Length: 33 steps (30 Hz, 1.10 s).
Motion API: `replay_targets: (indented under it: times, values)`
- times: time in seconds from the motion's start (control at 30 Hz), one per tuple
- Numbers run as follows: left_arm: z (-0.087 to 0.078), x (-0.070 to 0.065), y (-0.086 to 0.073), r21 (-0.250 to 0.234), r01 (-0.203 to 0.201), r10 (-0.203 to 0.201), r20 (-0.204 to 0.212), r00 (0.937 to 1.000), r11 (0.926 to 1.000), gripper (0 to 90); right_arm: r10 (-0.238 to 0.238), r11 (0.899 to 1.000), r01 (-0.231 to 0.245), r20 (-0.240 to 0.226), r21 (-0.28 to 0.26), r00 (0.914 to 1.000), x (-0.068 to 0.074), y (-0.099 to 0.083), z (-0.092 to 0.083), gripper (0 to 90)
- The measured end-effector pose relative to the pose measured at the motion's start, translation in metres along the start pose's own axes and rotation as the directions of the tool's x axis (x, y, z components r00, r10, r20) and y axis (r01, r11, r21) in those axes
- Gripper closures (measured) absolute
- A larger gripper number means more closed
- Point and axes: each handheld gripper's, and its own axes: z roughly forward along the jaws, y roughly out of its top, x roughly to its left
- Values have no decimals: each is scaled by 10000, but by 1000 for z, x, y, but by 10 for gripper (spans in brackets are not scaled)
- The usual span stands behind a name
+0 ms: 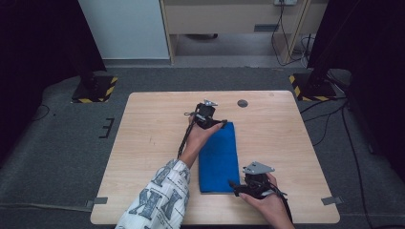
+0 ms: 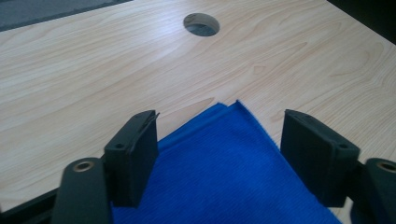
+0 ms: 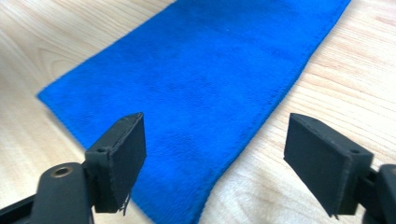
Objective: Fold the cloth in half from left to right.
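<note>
- One blue cloth (image 1: 218,159) lies flat on the wooden table (image 1: 143,143), a little right of the table's middle.
- The cloth is a long, narrow strip, and in the left gripper view its far corner shows more than one layer of fabric, so it looks folded.
- Its long axis runs from the person's edge of the table toward the far edge, nearly straight in the high view, with one short end close to the person and the other pointing at the far side.
- The far short end points roughly toward the one round hole (image 1: 242,103) in the tabletop, which lies beyond it and slightly to the right, well apart from the fabric.
- Two grippers are at work, one at each end of the cloth.
- The left gripper (image 1: 213,125) sits at the far end, at the cloth's far left corner. In the left gripper view (image 2: 219,158) its jaws stand wide apart with the corner lying between them, the pads clear of the fabric; it holds nothing.
- The right gripper (image 1: 232,184) sits at the near end, at the cloth's near right corner. In the right gripper view (image 3: 215,161) its jaws are likewise wide open, with the long edge of the cloth (image 3: 196,79) running between them and neither pad pressing on it; it grips nothing.
- One patterned sleeve (image 1: 160,200) covers the left forearm, which reaches in from the bottom beside the cloth's left long edge.
</note>
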Motion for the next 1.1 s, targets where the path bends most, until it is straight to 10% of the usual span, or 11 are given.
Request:
replay_targets:
  times: [0.6,1.1]
  values:
    - [-39,1,-16,-15,-627,628,325,9975,9980,141,697,9939,-697,-26,-858,9976,-23,17,7,132]
    - [-46,19,-41,-338,-639,648,242,9976,9974,72,894,9871,-877,65,-1342,9960,-72,76,25,103]
